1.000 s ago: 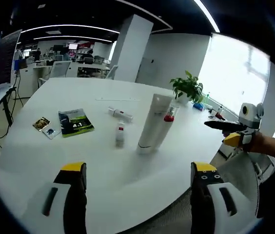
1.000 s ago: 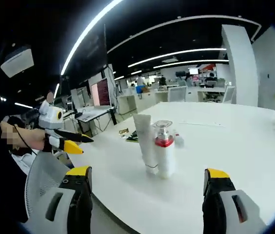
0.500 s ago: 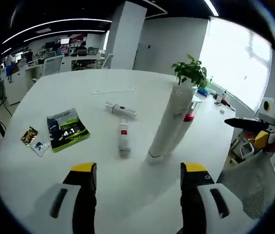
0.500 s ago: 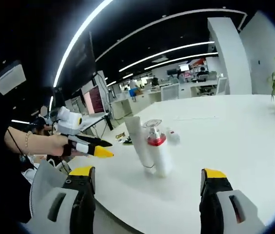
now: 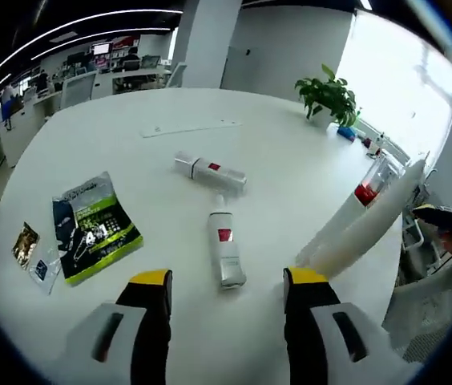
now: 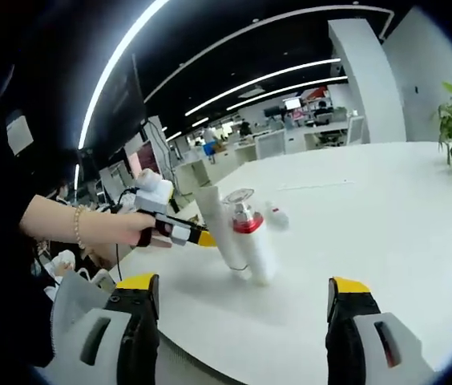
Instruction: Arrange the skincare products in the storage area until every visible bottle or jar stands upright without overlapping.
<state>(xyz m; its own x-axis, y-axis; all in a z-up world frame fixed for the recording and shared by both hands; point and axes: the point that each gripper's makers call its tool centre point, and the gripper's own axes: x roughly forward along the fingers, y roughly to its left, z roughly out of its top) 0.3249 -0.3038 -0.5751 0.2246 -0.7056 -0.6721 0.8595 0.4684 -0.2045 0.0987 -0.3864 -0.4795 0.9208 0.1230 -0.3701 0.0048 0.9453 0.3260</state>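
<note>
left hand-held gripper hung with its yellow-tipped jaws apart over the round white surface. between the jaw tips lay a small white bottle with a red label; a second white bottle lay beyond it. a tall white tube and a clear-capped, red-collared bottle stood to the right, and a green packet lay to the left.

right hand-held gripper was also spread wide and held nothing; the tube and the red-collared bottle stood ahead, just beside each other, with the left hand-held gripper near the tube.
</note>
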